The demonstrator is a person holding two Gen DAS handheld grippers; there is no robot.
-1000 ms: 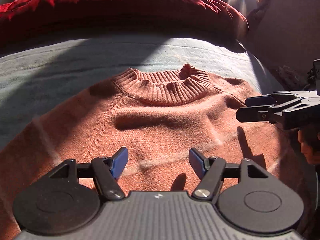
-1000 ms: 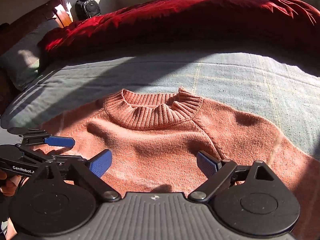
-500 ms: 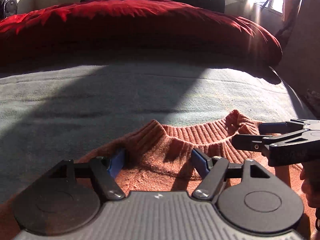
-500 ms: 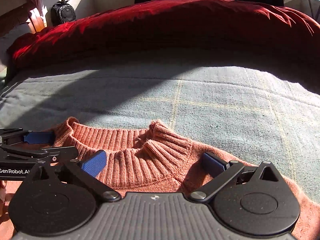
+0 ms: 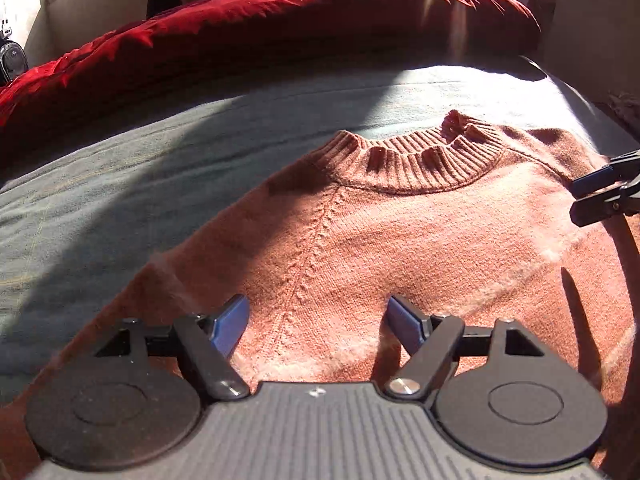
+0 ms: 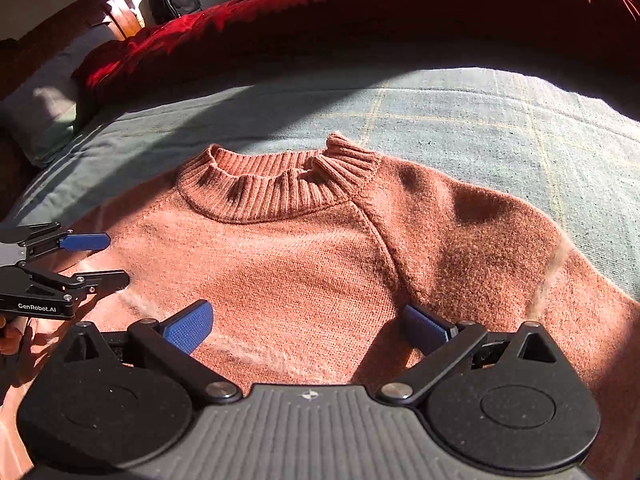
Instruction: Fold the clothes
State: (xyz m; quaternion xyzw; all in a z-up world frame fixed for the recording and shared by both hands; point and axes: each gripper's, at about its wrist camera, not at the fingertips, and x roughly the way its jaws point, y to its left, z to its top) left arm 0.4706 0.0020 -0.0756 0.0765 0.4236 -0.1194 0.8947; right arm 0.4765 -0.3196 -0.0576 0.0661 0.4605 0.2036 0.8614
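salmon sweater (image 5: pixel 400 248) laid flat, collar away, on the bed (image 6: pixel 460 120) for folding. left claw (image 5: pixel 316 322) is seen opening, right claw (image 6: pixel 308 326) spread wide; nothing gripped, both poised above the chest.

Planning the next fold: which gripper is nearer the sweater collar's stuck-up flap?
Right. The right gripper faces the collar flap straight ahead; the left gripper, jaws opening with nothing gripped, sits off to its left, over the shoulder seam.
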